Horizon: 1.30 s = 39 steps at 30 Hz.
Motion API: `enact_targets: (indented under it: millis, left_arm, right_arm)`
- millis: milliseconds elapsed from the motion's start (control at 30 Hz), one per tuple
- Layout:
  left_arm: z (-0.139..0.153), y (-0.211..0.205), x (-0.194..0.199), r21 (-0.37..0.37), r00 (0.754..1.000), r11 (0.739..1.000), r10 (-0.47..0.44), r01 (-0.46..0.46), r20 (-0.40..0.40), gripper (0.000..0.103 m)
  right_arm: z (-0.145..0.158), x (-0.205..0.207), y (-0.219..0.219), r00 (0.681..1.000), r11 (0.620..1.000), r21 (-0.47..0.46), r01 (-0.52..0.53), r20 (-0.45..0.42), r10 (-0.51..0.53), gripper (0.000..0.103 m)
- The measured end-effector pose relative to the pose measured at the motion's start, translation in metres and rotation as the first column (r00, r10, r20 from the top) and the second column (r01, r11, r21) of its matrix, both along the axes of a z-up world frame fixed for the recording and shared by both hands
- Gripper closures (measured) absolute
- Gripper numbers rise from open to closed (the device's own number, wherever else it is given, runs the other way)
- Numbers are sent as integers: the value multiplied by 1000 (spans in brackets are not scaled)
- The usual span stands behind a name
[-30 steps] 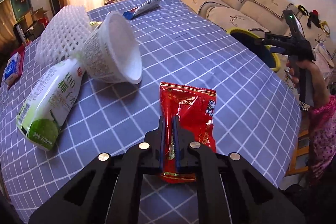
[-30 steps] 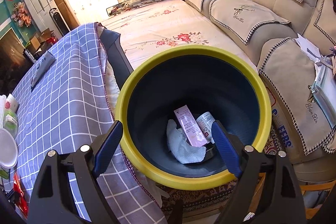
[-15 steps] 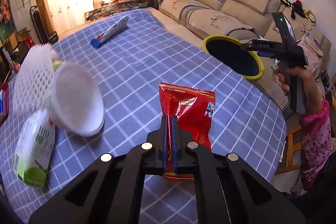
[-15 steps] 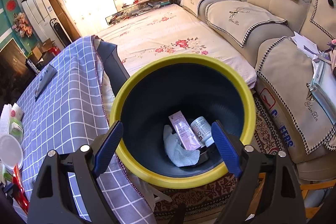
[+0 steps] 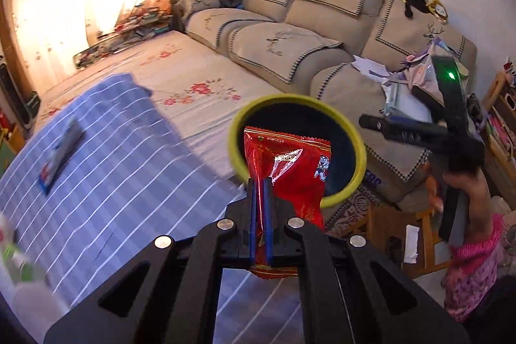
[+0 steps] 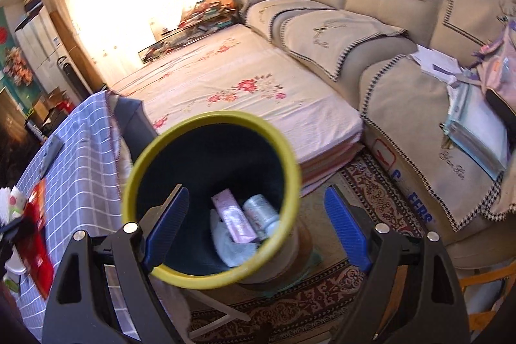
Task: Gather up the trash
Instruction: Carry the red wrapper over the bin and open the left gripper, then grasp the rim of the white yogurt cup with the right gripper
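Note:
A red snack packet (image 5: 290, 170) hangs in my left gripper (image 5: 262, 182), whose jaws are shut on the packet's lower half. It is held in the air past the table's edge, in front of the yellow-rimmed dark bin (image 5: 290, 99). The right wrist view looks down into this bin (image 6: 135, 170), which holds a pink box (image 6: 233, 218), a white bottle (image 6: 259, 211) and a crumpled tissue (image 6: 232, 249). My right gripper (image 6: 254, 199) stands wide open above the bin with nothing in it. The red packet (image 6: 37, 231) shows blurred at that view's left edge.
A table with a blue checked cloth (image 5: 113, 166) carries a toothpaste tube (image 5: 59, 150). Behind the bin lie a flowered bed sheet (image 5: 193, 79) and a beige sofa (image 5: 290, 54). A person's hand and pink sleeve (image 5: 474, 247) hold the right tool. A patterned rug (image 6: 371, 192) covers the floor.
My left gripper has lifted the red packet off the table and swung it right, up to the bin. The cup and bottle left its view. My right gripper drew back from the bin.

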<state>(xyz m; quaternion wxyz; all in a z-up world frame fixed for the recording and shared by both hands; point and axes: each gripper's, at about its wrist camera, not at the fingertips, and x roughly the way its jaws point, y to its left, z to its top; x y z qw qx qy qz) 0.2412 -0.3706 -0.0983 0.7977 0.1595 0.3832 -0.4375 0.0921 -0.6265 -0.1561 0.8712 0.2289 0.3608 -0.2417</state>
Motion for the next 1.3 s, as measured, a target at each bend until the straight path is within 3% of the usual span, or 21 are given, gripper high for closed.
enact_targets:
  millis: [233,333,433,500,633,733,800,1000,1167,1300]
  left_arm:
    - [-34,-80,32,44,998,999,1,2,-58,97]
    - [-52,-106,42,70,996,998,9,-3,-94,91]
    - [-67,-124,50,92,995,996,18,-9,-99,83]
    - [-76,-135,56,97,993,995,30,-18,-118,64]
    - [-83,-133,57,95,992,995,48,-36,-121,56]
    - [-71,-115,50,65,993,996,60,-54,-98,52]
    - [-56,-96,41,28,995,997,70,-68,-73,42]
    - [-3,-26,11,-114,992,986,124,-122,9,26]
    - [30,52,-1,-191,975,961,214,-199,62,18]
    - [45,114,-2,-204,950,940,298,-275,92,17]
  right_arm:
    - [-7,-26,-27,998,998,14,65,-9,-65,22]
    - [-9,-31,-32,997,997,20,73,-6,-73,22]
    - [-10,-29,-34,997,997,25,71,-7,-71,21]
    - [-12,-27,-33,998,998,29,64,-7,-64,21]
    - [-12,-24,-29,999,998,30,52,-8,-51,21]
    - [-12,-22,-26,999,999,29,42,-9,-42,21]
    - [-13,-20,-23,999,999,31,33,-9,-33,21]
    - [-15,-2,0,999,999,36,-30,-19,30,21]
    - [-9,24,34,992,992,26,-123,-25,124,21]
    - [0,46,67,979,980,9,-201,-19,201,21]
